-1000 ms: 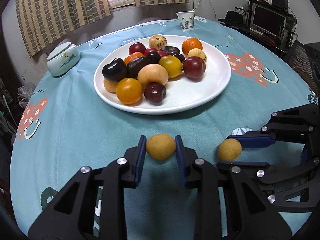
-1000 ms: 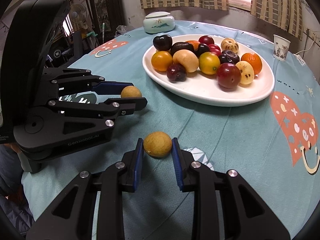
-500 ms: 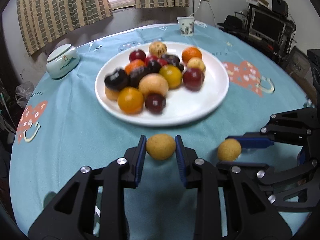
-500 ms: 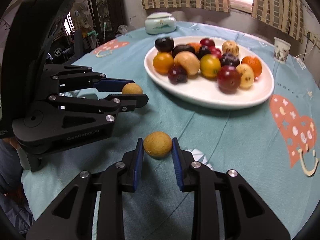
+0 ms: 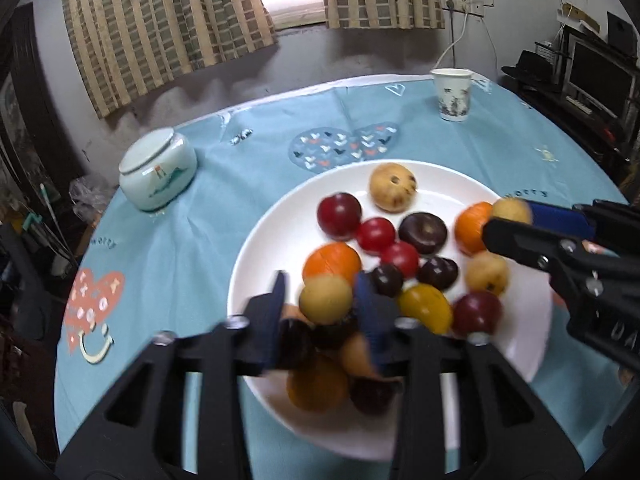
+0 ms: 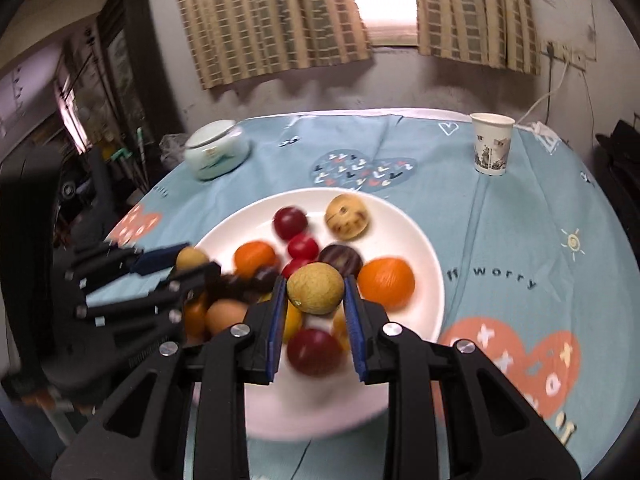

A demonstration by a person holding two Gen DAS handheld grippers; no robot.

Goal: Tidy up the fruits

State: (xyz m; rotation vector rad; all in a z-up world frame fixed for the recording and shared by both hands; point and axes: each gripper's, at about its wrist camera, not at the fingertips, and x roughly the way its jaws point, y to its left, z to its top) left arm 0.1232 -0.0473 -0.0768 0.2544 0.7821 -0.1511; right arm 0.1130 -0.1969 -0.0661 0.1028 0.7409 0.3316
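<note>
- Fruits everywhere on the white plate [image 5: 256,240], piled toward its near-left side, and two more tan ones are arriving above it right now.
- Left gripper [image 5: 320,300] hangs over the heap, its blue fingers [image 5: 277,300] parting; the tan fruit [image 5: 326,299] sits between them with a clear gap on the left side, so it looks all but let go.
- Risk one: that fruit lands on the rounded pile rather than on bare plate. My read is it could bounce off a dark plum [image 5: 386,279] or the orange [image 5: 332,258] and roll toward the rim, even onto the desk [image 5: 180,248].
- Right gripper [image 6: 315,294] is pinched narrow on its own yellow-green fruit [image 6: 315,288], both pads [image 6: 279,312] pressing its sides, above the middle of the plate.
- Risk two: the two tools are close together over one dish. In the right wrist view the left gripper's linkage lies just beside the plate's left edge; a hurried release could bring them into a knock.
- Risk three: both views are smeared near the fingers, so exact height above the pile is hard to judge. A drop from too high would scatter the small red fruit [image 6: 303,246].
- Paper cup [image 6: 491,144] and lidded jar [image 5: 158,168] stand well apart, out of harm's way.
</note>
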